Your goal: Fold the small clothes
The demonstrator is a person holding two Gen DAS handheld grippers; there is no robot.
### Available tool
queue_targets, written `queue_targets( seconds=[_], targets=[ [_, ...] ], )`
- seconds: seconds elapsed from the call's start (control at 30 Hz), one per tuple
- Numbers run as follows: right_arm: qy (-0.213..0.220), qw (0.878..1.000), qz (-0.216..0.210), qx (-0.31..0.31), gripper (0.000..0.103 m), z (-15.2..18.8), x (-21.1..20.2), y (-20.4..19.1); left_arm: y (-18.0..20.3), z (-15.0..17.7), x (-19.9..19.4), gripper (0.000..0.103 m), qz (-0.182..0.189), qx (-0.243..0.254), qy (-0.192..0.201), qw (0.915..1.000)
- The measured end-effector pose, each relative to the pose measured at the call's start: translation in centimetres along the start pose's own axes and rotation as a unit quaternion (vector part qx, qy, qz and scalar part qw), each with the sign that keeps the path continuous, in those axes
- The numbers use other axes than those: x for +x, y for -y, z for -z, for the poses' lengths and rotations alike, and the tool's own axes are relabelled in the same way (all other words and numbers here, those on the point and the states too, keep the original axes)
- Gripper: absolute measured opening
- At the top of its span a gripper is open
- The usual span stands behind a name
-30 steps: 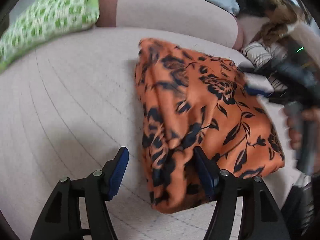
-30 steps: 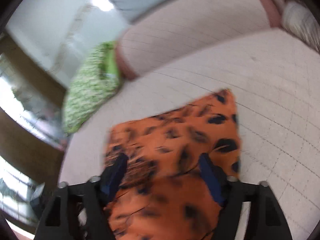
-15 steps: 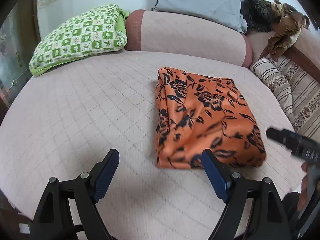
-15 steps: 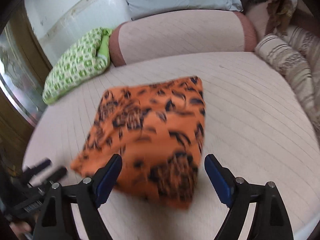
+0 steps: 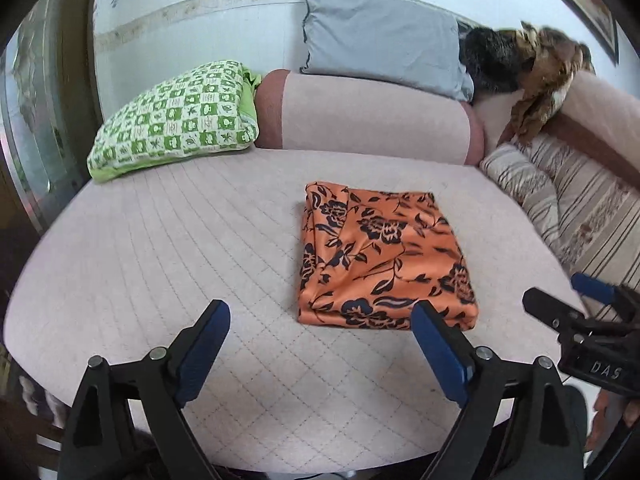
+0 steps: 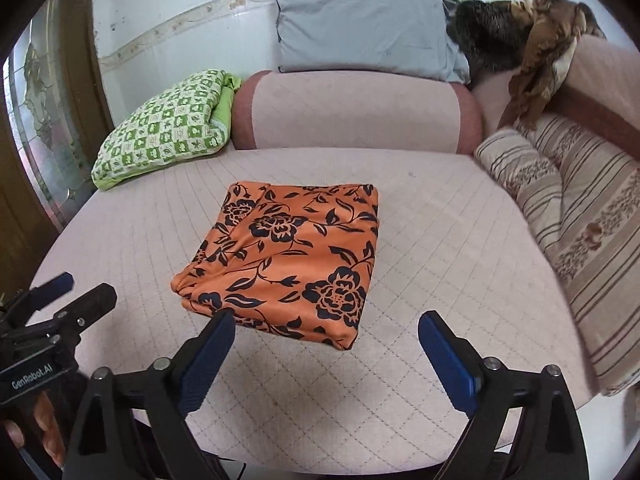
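An orange garment with a black flower print point(image 5: 380, 256) lies folded into a flat rectangle on the pink quilted seat point(image 5: 168, 248). It also shows in the right wrist view point(image 6: 288, 260). My left gripper point(image 5: 320, 340) is open and empty, held back near the seat's front edge, left of the garment's near edge. My right gripper point(image 6: 326, 344) is open and empty, just in front of the garment's near corner. Each gripper shows in the other's view, the right one point(image 5: 576, 312) at the far right, the left one point(image 6: 68, 300) at the far left.
A green checked pillow point(image 5: 176, 120) lies at the back left. A pink bolster point(image 5: 368, 116) and a grey cushion point(image 5: 380, 36) stand behind. A striped cushion point(image 5: 524, 188) and brown cloth point(image 5: 540, 88) are at the right.
Both grippers have let go of the garment and pulled back toward the seat's front edge. The garment now lies folded and still on the seat.
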State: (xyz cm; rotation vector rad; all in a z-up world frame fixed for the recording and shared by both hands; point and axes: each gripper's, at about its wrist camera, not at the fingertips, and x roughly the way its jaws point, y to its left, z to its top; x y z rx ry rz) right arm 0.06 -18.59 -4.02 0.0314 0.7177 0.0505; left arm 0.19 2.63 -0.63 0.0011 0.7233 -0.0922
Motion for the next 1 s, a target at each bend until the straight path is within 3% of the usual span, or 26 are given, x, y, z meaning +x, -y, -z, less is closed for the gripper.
queue_targets(
  seconds=[0.27, 0.4, 0.57, 0.73, 1.0],
  targets=[
    [-0.017, 0.999, 0.025, -0.022, 0.097, 0.7, 0.7, -0.3, 0.3, -0.1, 0.1, 0.092, -0.020, -0.004, -0.008, 0.9998],
    [-0.016, 0.999, 0.030, -0.027, 0.103, 0.8, 0.9, -0.2, 0.5, -0.4, 0.3, 0.102, -0.008, -0.007, -0.014, 0.9998],
    [-0.020, 0.999, 0.027, -0.018, 0.103, 0.6, 1.2, 0.3, 0.8, -0.6, 0.6, 0.103, 0.013, -0.014, -0.022, 0.9996],
    [-0.026, 0.999, 0.024, -0.024, 0.103, 0.7, 1.7, 0.2, 1.5, -0.9, 0.9, 0.103, -0.015, 0.004, -0.022, 0.9997],
    [-0.024, 0.999, 0.027, -0.022, 0.103, 0.1, 2.4, 0.5, 1.7, -1.8, 2.0, 0.103, -0.005, 0.008, -0.028, 0.9996]
  ],
)
